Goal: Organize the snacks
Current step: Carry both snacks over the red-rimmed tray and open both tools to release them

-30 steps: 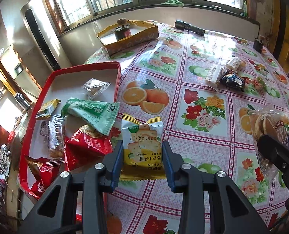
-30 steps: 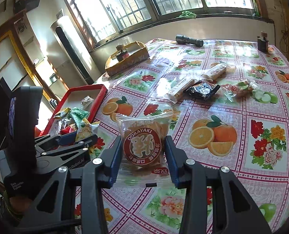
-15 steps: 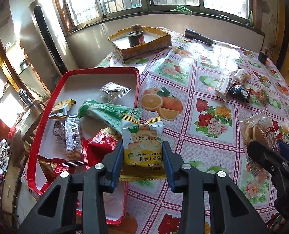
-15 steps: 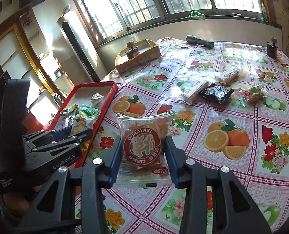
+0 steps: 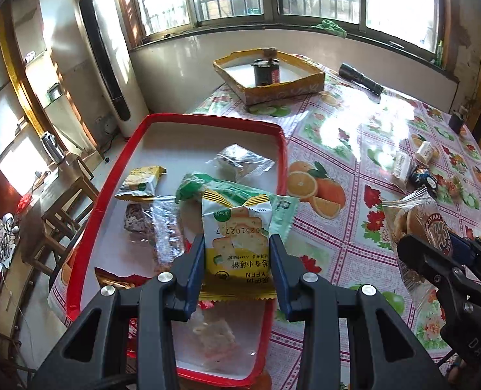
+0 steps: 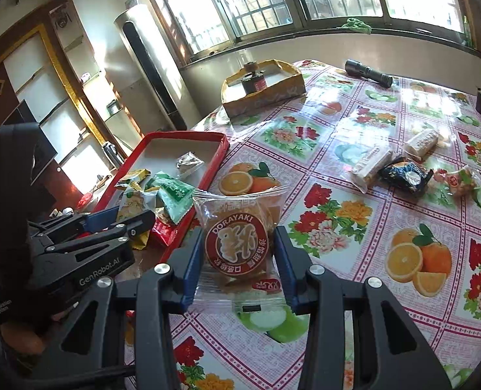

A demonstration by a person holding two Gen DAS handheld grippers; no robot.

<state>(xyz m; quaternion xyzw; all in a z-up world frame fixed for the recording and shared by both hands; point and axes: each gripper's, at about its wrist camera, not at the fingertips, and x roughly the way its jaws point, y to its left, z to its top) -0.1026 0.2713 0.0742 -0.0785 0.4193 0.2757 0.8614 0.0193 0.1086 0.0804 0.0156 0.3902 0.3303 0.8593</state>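
My left gripper [image 5: 237,260] is shut on a yellow and white biscuit packet [image 5: 235,240], held above the red tray [image 5: 208,118] that lies at the table's left edge. In the tray lie a green packet [image 5: 214,190], a clear wrapped sweet [image 5: 237,162], a second yellow biscuit packet [image 5: 141,182] and several other wrapped snacks. My right gripper [image 6: 238,256] is shut on a clear dorayaki packet [image 6: 237,240] with a round red label, over the tablecloth just right of the tray [image 6: 219,149]. The left gripper [image 6: 123,227] shows at the left in the right wrist view.
On the floral tablecloth [image 6: 337,214] farther right lie two pale wrapped bars [image 6: 370,164], a black packet [image 6: 406,174] and an orange wrapped snack [image 6: 459,180]. A yellow cardboard box [image 6: 266,96] with a dark can stands at the back, a black torch [image 6: 368,71] beside it.
Both grippers have moved left with their packets. The left one now hangs over the tray rather than over the tablecloth, and the right one has come up beside the tray's rim.
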